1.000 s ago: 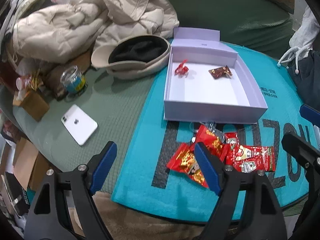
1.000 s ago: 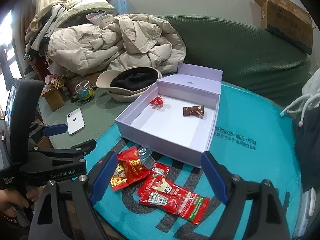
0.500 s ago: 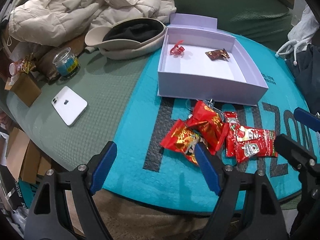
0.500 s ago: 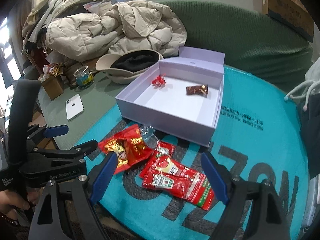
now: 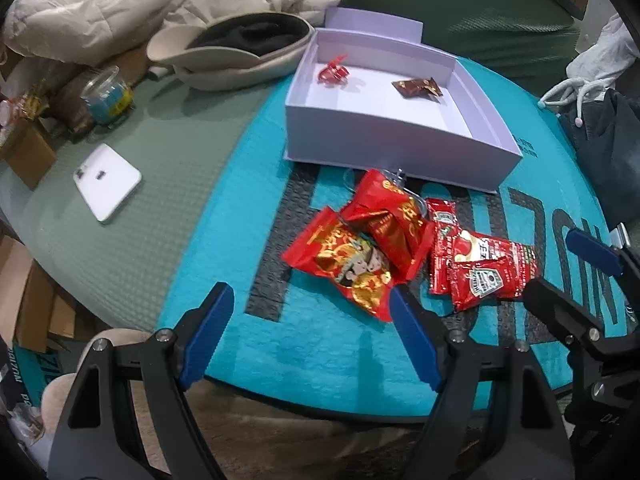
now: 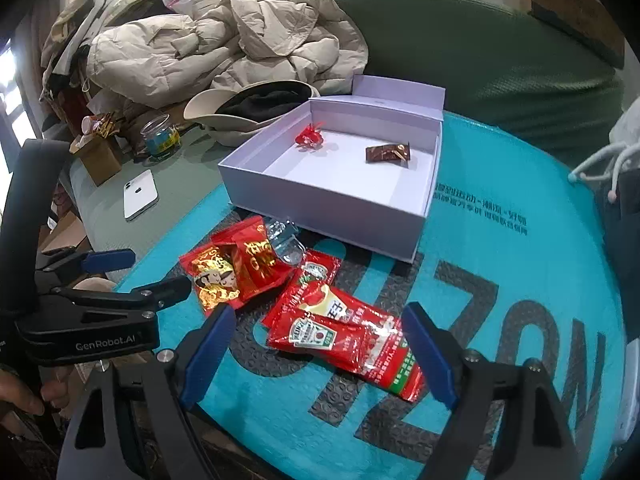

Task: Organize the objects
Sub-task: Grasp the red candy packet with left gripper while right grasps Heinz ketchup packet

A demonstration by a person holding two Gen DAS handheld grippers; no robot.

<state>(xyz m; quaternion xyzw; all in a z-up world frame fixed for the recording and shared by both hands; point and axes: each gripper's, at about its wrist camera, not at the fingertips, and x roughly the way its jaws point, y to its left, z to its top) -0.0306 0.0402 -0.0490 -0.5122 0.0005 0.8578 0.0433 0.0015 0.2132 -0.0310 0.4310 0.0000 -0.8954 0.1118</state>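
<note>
Both grippers have sunk toward the red snack packets (image 5: 360, 256) and ketchup sachets (image 6: 344, 332) lying on the teal mat (image 6: 500, 240) before the lavender box (image 6: 332, 192). Left gripper (image 5: 308, 332) and right gripper (image 6: 316, 348) hover with jaws released, empty. Next comes closing on one packet, likely for boxing.

Lavender box (image 6: 320, 196), red-and-gold snack packets (image 5: 352, 264), teal mat (image 6: 500, 280) with dark lettering, blue-padded tongs (image 6: 320, 354)

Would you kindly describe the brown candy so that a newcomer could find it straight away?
Find the open lilac box on the teal mat. Two wrapped sweets lie apart on its white floor. The brown candy is the flat, dark one nearer the right wall; its neighbour is bright red.
</note>
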